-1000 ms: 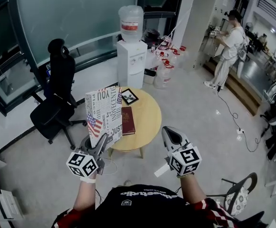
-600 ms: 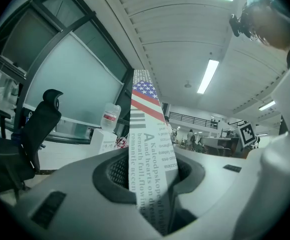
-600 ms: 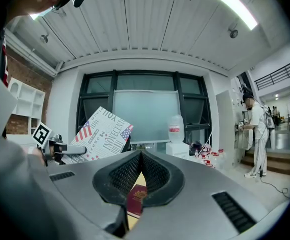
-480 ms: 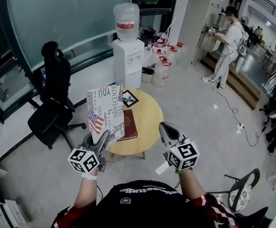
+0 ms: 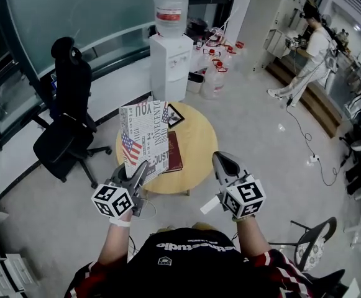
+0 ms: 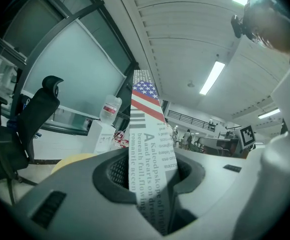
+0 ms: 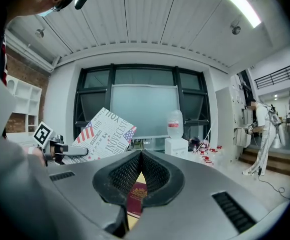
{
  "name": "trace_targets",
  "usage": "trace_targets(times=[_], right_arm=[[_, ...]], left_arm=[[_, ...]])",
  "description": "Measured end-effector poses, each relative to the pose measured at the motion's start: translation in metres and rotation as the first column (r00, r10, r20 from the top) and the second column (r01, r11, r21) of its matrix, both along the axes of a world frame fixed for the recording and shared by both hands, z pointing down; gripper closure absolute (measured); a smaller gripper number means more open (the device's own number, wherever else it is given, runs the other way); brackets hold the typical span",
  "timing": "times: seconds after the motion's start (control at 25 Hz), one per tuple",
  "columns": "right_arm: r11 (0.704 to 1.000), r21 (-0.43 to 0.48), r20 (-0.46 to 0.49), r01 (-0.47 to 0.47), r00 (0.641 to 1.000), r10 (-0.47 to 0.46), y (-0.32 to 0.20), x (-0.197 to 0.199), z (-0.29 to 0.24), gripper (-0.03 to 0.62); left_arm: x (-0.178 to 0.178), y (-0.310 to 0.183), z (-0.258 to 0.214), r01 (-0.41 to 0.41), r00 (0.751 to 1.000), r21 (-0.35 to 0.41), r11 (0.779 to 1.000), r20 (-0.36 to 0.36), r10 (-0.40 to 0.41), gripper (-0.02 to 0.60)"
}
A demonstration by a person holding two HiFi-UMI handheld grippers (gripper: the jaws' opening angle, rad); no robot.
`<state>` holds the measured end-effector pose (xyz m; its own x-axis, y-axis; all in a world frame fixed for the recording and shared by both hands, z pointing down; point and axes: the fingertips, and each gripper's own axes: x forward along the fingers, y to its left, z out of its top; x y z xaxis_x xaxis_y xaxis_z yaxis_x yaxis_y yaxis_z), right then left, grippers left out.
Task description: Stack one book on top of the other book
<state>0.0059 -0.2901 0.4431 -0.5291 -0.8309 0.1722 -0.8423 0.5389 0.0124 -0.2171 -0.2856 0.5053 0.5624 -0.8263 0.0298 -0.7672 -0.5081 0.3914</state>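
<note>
Held item: flag-print book (image 5: 144, 132), frame centre, upright, slightly tilted, over left half of round worktop (image 5: 199, 148). Lower edge pinched in your left tongs (image 5: 137, 174), pads pressed on both covers. Second item: red book (image 5: 174, 153), flat on worktop, just right of flag-print book, partly hidden behind it. Your right tongs (image 5: 222, 164): lower right of centre, tips together, nothing between them, apart from both books. Small black frame (image 5: 174, 115): worktop far side. Water dispenser (image 5: 169, 61): top centre. Office chair (image 5: 65, 123): left.

Left tool (image 5: 140, 168) in firm grip; right tool (image 5: 220, 159) empty, jaws together.
</note>
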Motion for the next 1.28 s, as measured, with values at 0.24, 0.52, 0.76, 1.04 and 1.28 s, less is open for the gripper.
trace_targets(times=[0.24, 0.52, 0.76, 1.04, 1.28], right_arm=[[1.0, -0.024, -0.003, 0.005, 1.0, -0.005, -0.018, 0.01, -0.013, 0.566], [0.999, -0.003, 0.024, 0.053, 0.998, -0.053, -0.041, 0.012, -0.021, 0.566], [0.997, 0.001, 0.027, 0.079, 0.996, -0.079, -0.057, 0.019, -0.018, 0.566], [0.995, -0.015, 0.027, 0.095, 0.995, -0.094, -0.072, 0.034, -0.007, 0.566], [0.995, -0.045, 0.035, 0.089, 0.996, -0.087, -0.083, 0.04, 0.008, 0.566]], left_arm=[[0.017, -0.017, -0.011, -0.007, 1.0, -0.037, 0.999, -0.014, 0.006, 0.423], [0.03, -0.035, 0.006, 0.005, 1.0, -0.082, 0.997, -0.017, -0.007, 0.423], [0.04, -0.051, 0.033, 0.014, 0.998, -0.153, 0.988, -0.065, -0.024, 0.423], [0.061, -0.074, 0.071, -0.006, 0.997, -0.252, 0.968, -0.08, -0.015, 0.423], [0.068, -0.092, 0.106, -0.023, 0.992, -0.343, 0.939, -0.126, -0.022, 0.423]])
